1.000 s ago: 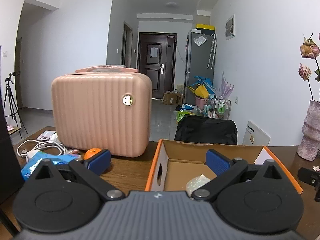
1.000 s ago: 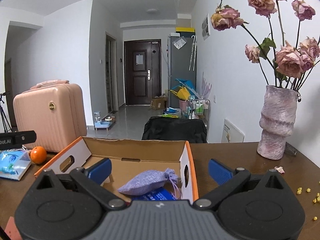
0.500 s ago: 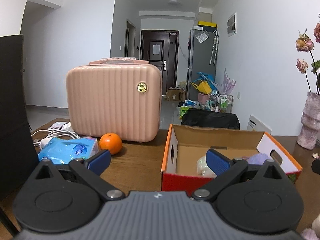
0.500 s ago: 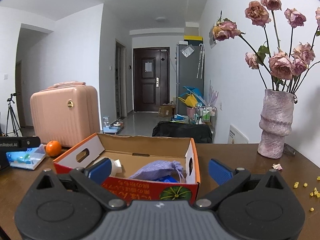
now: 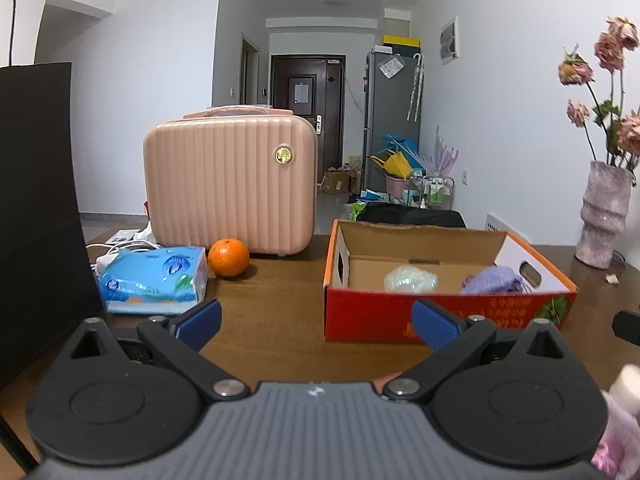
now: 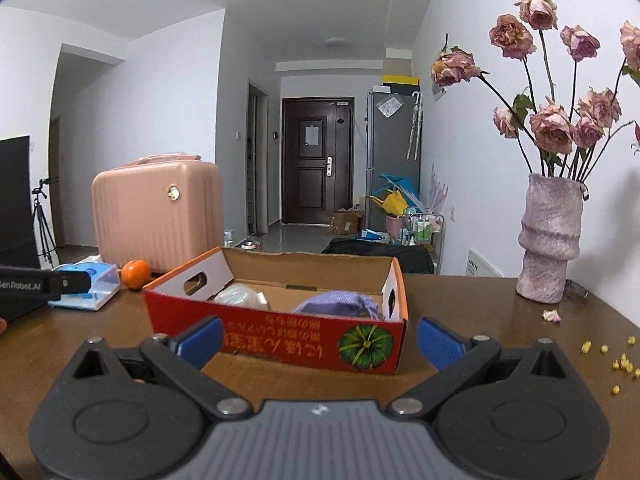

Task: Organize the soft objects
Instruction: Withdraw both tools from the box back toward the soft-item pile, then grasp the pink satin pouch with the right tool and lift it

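Pulled back and clear of the box

Both withdrawn from above the red cardboard box to the near side of it, left gripper and right gripper now low over bare table, red front wall newly in view, box interior seen from farther off.

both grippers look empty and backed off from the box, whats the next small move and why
Probably swing the left gripper toward the blue tissue pack, a soft item outside the cardboard box. The box already holds the purple pouch and a clear wrapped bundle, and both grippers, including the right gripper, are open and empty.
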Motion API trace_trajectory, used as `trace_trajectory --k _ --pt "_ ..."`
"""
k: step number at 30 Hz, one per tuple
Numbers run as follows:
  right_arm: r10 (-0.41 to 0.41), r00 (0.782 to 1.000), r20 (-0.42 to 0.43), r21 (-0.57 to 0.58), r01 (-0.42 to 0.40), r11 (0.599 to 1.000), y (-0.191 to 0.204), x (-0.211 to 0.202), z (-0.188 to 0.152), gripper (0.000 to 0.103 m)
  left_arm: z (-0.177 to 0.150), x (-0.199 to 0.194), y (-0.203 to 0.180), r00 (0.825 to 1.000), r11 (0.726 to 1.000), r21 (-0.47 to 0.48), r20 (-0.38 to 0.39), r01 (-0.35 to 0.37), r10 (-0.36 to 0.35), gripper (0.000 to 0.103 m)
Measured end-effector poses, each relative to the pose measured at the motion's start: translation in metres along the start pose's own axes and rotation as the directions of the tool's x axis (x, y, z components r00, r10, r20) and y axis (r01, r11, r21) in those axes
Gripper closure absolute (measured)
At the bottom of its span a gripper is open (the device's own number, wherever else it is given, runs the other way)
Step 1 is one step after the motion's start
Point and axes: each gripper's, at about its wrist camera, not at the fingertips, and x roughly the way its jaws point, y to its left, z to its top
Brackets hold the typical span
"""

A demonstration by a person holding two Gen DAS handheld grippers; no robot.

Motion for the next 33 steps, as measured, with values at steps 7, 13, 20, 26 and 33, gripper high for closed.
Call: trace_trajectory --k 7,13,20,26,33 --pt "-0.002 1.0 -0.023 0.034 0.003 0.999 -0.001 -0.016 -0.019 0.0 -0.016 -0.026 0.0 1.0 1.0 0.016 -0.001 0.018 -0.018 0.0" --pt "-0.009 1.0 -0.02 0.047 0.01 0.999 0.001 -0.028 -0.029 0.0 -0.027 -0.041 0.002 0.999 0.999 0.017 -0.006 0.032 -0.032 0.0" --pt "-0.027 0.999 -0.032 0.043 0.029 0.999 0.005 -0.038 -0.039 0.0 -0.035 -0.052 0.003 0.998 0.998 0.022 -0.012 0.057 -0.057 0.0" --pt "-0.031 0.998 -0.049 0.019 0.032 0.999 0.012 -0.043 -0.048 0.0 -0.041 -0.056 -0.002 0.997 0.996 0.04 -0.031 0.076 -0.074 0.0" --pt "-0.018 0.996 -0.089 -0.02 0.016 1.0 0.022 -0.04 -0.055 0.001 -0.046 -0.056 -0.006 0.992 0.992 0.051 -0.064 0.111 -0.108 0.0"
